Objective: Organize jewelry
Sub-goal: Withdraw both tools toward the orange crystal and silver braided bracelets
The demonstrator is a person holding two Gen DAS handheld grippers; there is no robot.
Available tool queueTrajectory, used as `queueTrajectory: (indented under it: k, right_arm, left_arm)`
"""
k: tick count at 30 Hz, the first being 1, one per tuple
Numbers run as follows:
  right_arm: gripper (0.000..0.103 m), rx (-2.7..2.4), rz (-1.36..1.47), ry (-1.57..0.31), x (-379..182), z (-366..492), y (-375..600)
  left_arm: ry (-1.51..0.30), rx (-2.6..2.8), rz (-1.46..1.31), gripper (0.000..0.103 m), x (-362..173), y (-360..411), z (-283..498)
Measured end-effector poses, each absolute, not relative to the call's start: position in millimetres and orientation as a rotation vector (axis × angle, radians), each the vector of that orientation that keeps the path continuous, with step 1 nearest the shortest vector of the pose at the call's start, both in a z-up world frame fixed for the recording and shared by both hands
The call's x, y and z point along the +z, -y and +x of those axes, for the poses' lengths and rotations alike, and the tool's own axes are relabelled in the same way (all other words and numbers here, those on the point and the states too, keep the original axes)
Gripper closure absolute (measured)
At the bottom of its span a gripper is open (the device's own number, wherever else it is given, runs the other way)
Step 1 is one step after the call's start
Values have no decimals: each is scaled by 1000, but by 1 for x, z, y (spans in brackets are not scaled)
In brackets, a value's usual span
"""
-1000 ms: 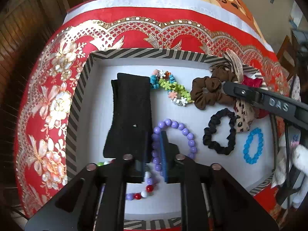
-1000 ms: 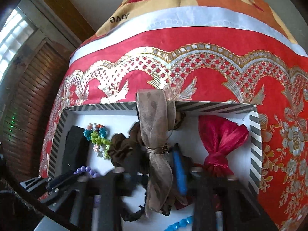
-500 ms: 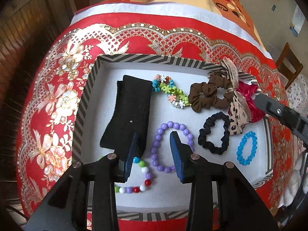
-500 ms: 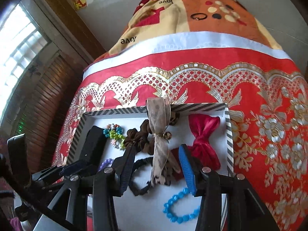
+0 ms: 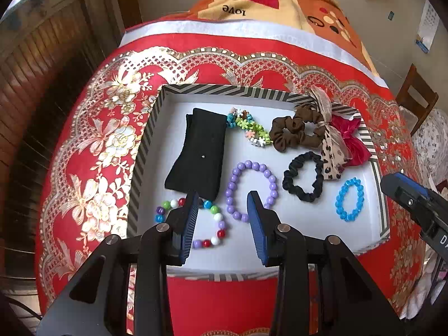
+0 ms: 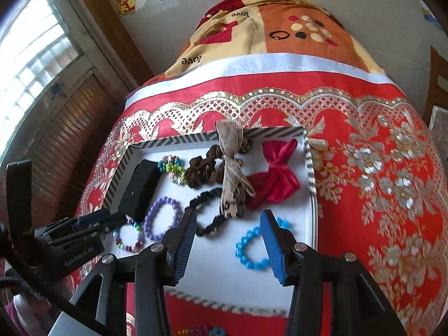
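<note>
A white tray with a striped rim [image 5: 145, 145] [image 6: 309, 168] lies on a red bedspread. It holds a black headband [image 5: 200, 151], a purple bead bracelet [image 5: 252, 190] [image 6: 161, 221], a multicolour bead bracelet [image 5: 215, 224], a flower bracelet [image 5: 249, 128], a brown scrunchie [image 5: 294, 133], a black scrunchie [image 5: 303, 179] [image 6: 208, 218], a blue bead bracelet [image 5: 350, 203] [image 6: 252, 249], a leopard ribbon [image 6: 231, 173] and a red bow [image 6: 277, 179]. My left gripper [image 5: 222, 204] is open and empty above the tray's near edge. My right gripper [image 6: 228, 224] is open and empty over the near right part.
The bed's red and gold cover [image 6: 378, 168] surrounds the tray, with an orange blanket [image 6: 280, 36] behind. A wooden shutter wall [image 5: 33, 84] is on the left. A wooden chair [image 5: 417, 98] stands at the right. More beads [image 6: 196, 330] lie below the tray's front.
Both grippers have opened and drawn back and up from the tray. The left let go of the purple bracelet and the right let go of the leopard ribbon; both now lie in the tray.
</note>
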State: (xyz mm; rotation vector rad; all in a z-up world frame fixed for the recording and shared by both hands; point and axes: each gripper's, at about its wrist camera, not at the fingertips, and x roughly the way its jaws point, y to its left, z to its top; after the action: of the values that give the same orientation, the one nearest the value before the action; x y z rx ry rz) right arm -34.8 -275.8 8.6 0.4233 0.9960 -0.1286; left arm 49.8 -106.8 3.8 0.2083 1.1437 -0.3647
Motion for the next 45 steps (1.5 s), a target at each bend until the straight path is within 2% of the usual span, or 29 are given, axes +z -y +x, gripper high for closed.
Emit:
queueTrajectory:
  k: [4, 8, 45]
  right_arm:
    - [57, -135, 419, -988, 12, -51, 273]
    - [50, -138, 411, -983, 16, -69, 268]
    - [48, -99, 345, -984, 36, -235, 229]
  left_arm:
    - [-1121, -358, 215, 68, 10, 104, 37]
    - [-1091, -346, 231, 68, 16, 101, 21]
    - [-1042, -316, 219, 68, 34, 81, -133]
